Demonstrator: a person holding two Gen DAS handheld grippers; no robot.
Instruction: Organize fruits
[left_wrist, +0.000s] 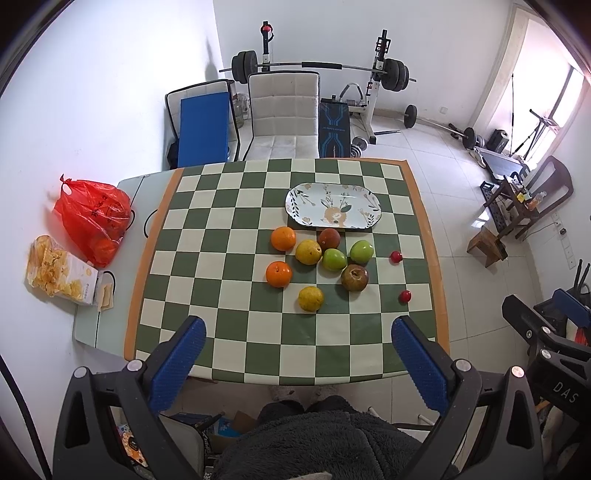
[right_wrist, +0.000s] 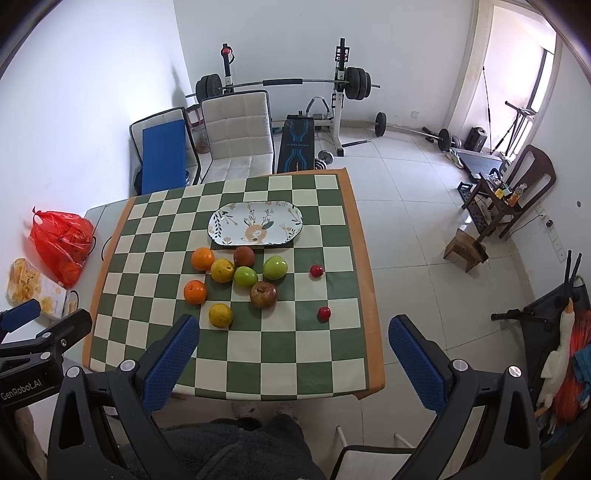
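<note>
Several fruits lie loose on the checkered tablecloth (left_wrist: 229, 236): two oranges (left_wrist: 283, 238) (left_wrist: 279, 274), two yellow fruits (left_wrist: 308, 252) (left_wrist: 310, 298), two green apples (left_wrist: 334, 259) (left_wrist: 361, 251), a brownish-red apple (left_wrist: 354, 277), a dark red fruit (left_wrist: 329, 238) and two small red fruits (left_wrist: 396, 256) (left_wrist: 405, 296). An oval flower-patterned plate (left_wrist: 332, 205) sits empty behind them; it also shows in the right wrist view (right_wrist: 255, 223). My left gripper (left_wrist: 298, 332) is open and empty above the table's near edge. My right gripper (right_wrist: 293, 332) is open and empty, to the right of the left one.
A red plastic bag (left_wrist: 92, 218) and a box of chips (left_wrist: 59, 271) lie on the bare tabletop left of the cloth. A padded chair (left_wrist: 282, 110) stands behind the table. Weight equipment (left_wrist: 321, 70) fills the back of the room. The person's lap (left_wrist: 310, 443) is below.
</note>
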